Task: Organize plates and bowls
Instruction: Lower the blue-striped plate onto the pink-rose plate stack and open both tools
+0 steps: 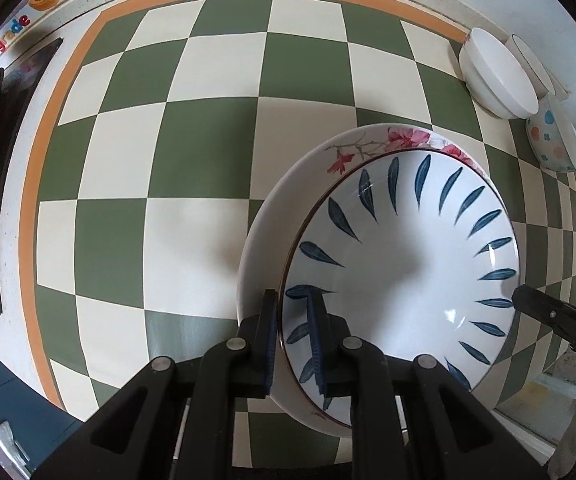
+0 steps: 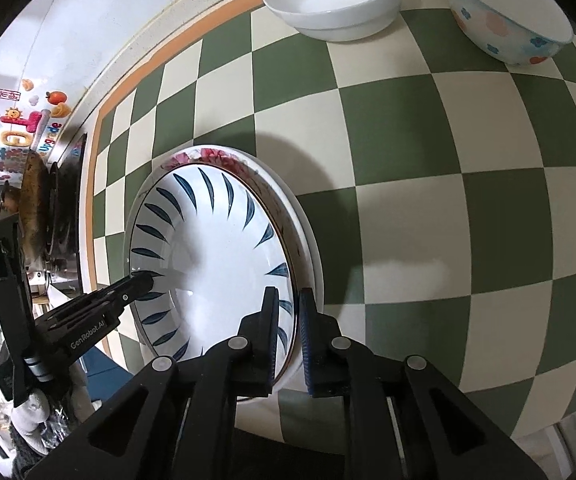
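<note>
The blue-leaf plate is the landmark here: it sits inside a larger flowered plate, and both rest on the green and cream checkered cloth. The left gripper comes from above onto the near edge of the blue-leaf plate, with one finger outside the rim and the other finger inside over the painted leaves, so its narrow jaws pinch this rim. On the opposite edge of the blue-leaf plate the right gripper also straddles the rim, one finger over the plate's inner side and one on the outer side; the gap is small, but I cannot tell for sure if the pads press on the rim or stand just free of it. In the right wrist view the left gripper's tip reaches the far rim of the plate. Well apart from the blue-leaf plate, at the cloth's far border, stand a white bowl and, beside it, a bowl with coloured flowers
</note>
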